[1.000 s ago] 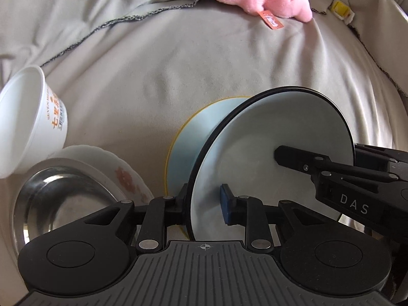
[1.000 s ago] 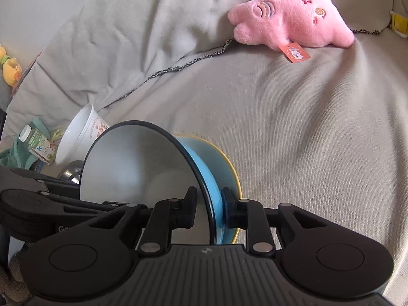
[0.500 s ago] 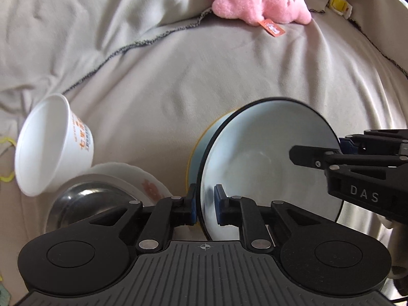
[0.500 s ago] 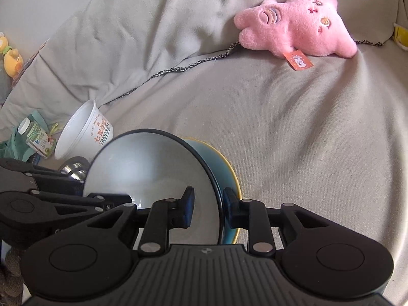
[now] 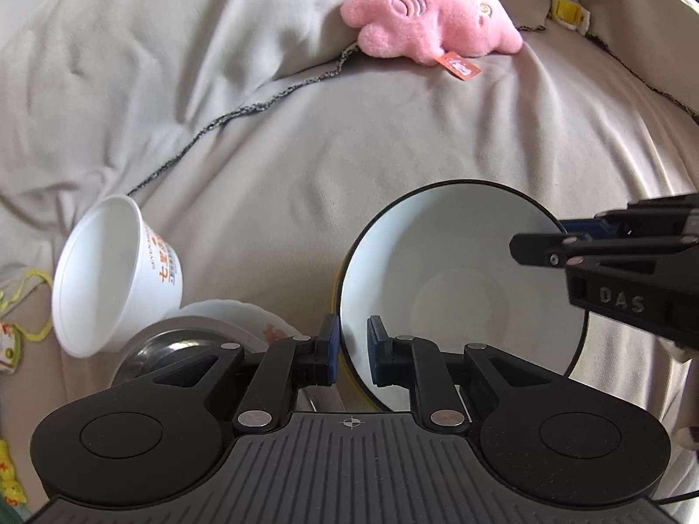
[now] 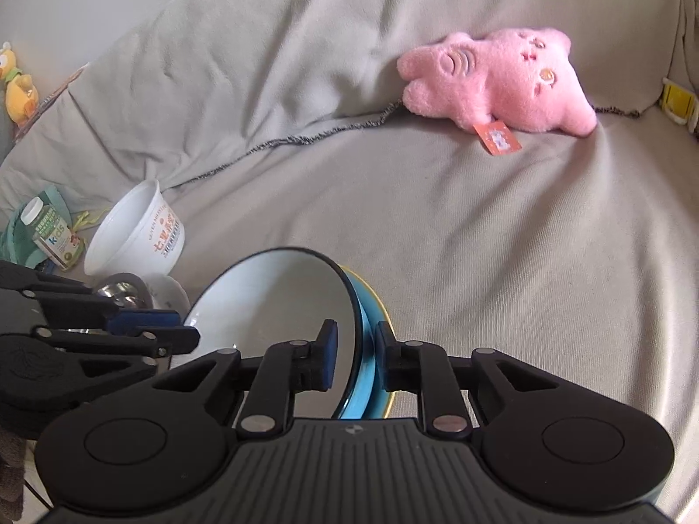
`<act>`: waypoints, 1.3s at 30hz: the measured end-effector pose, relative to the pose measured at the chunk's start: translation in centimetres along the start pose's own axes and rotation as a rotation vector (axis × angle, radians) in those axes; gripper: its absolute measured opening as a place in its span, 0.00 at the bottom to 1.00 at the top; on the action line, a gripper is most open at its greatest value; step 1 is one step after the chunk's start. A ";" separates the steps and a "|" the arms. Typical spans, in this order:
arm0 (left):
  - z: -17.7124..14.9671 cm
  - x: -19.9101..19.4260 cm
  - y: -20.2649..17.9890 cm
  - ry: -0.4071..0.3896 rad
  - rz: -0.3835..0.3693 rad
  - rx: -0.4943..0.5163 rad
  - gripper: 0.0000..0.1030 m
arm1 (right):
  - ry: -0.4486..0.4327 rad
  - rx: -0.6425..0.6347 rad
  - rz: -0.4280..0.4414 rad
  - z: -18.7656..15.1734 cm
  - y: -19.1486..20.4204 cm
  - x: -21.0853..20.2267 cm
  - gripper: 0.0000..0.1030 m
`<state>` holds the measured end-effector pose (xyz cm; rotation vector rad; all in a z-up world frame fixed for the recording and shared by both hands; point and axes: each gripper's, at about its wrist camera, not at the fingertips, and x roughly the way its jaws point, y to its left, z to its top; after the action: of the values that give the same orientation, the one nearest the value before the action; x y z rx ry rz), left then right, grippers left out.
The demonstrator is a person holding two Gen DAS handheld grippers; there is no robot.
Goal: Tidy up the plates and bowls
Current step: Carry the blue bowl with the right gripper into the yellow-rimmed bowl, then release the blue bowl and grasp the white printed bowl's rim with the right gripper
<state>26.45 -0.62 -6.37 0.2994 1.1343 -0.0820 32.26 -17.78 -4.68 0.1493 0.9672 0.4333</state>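
Both grippers held the black-rimmed white enamel bowl (image 5: 463, 288): left gripper (image 5: 353, 351) had closed onto its near-left rim, right gripper (image 6: 354, 360) had just pinched tight on the right rim. Bowl had tipped from on-edge toward level, over the blue yellow-rimmed plate (image 6: 371, 349). Looked ready to lift. Left was crowded: white paper cup (image 5: 118, 275), steel bowl (image 5: 174, 349). Grey cover (image 6: 502, 240) far-right was open.

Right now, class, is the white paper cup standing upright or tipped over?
Tipped. The paper cup lies tilted, its open mouth facing sideways, leaning against the steel bowl on the sofa cover.
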 end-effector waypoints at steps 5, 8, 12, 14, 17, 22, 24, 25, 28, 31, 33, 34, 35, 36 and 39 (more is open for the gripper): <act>-0.2 0.1 0.8 0.010 -0.025 -0.040 0.16 | -0.034 -0.043 -0.041 -0.7 1.0 0.2 0.17; -0.2 0.1 1.6 0.021 -0.068 -0.083 0.16 | -0.033 -0.052 -0.038 -0.6 1.1 0.1 0.19; -0.4 -0.3 2.7 -0.001 -0.099 -0.137 0.16 | -0.024 0.015 0.021 -0.3 -0.3 -0.6 0.20; -0.5 -0.6 3.1 -0.018 -0.106 -0.144 0.16 | -0.034 0.050 0.052 0.0 -1.0 -1.3 0.20; -0.7 -1.1 3.6 -0.037 -0.137 -0.156 0.16 | -0.044 0.073 0.077 0.2 -1.3 -2.1 0.20; -1.2 -1.9 4.3 -0.074 -0.194 -0.165 0.17 | -0.023 0.042 0.052 -0.1 -0.6 -1.6 0.20; -1.5 -2.2 4.6 -0.088 -0.209 -0.181 0.17 | -0.003 0.041 0.046 -0.3 -0.7 -1.1 0.20; -1.7 -2.4 4.9 -0.098 -0.218 -0.198 0.17 | 0.016 0.050 0.048 -0.4 -0.9 -0.7 0.19; -2.4 -3.0 6.4 -0.146 -0.259 -0.263 0.17 | 0.034 0.051 0.047 -0.2 -1.3 -0.3 0.17; -3.2 -3.7 8.4 -0.243 -0.280 -0.325 0.17 | 0.055 0.060 0.058 0.2 -1.4 -0.2 0.17; -3.7 -4.0 9.8 -0.310 -0.263 -0.350 0.17 | 0.071 0.063 0.041 0.4 -1.1 -0.1 0.17; -3.9 -3.9 10.4 -0.337 -0.265 -0.365 0.18 | 0.079 0.060 0.027 0.5 -0.9 -0.1 0.17; -4.1 -3.7 11.2 -0.358 -0.282 -0.384 0.18 | 0.083 0.055 0.010 0.6 -0.5 -0.1 0.17; -4.4 -3.5 12.1 -0.377 -0.316 -0.407 0.18 | 0.087 0.049 -0.010 0.7 -0.2 -0.1 0.17; -5.9 -3.4 15.4 -0.485 -0.435 -0.471 0.18 | 0.108 0.021 -0.089 0.9 1.3 -0.1 0.17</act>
<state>23.12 15.48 -2.65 -0.3769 0.6888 -0.2517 32.55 -16.64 -3.68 0.1019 1.0801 0.3520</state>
